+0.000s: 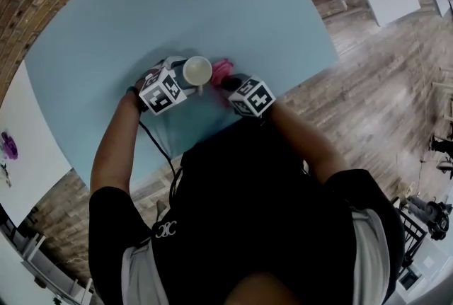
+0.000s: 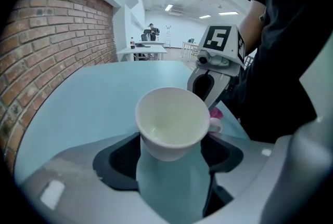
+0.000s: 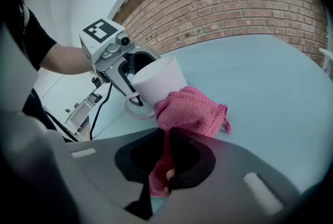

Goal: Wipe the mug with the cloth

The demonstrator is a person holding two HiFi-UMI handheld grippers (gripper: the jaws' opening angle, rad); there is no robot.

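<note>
Left gripper view: a plain white mug [image 2: 171, 121] stands on the pale blue table [image 2: 88, 98], mouth up, its inside bare and glossy and narrowing toward the base. It sits between the jaws of my left gripper [image 2: 171, 166], which are spread wide on either side of its lower half without clamping it. Its thin loop handle [image 3: 132, 108] shows in the right gripper view, low on the side facing my right gripper [image 3: 166, 166]. That gripper's jaws are pinched together on a tail of the pink cloth [image 3: 190, 111], a nubby terry fabric whose bunched bulk rests on the table and presses against the mug's lower wall beside the handle. From the head view, mug and cloth lie side by side near the table's front edge, between my two grippers, close in front of me.
</note>
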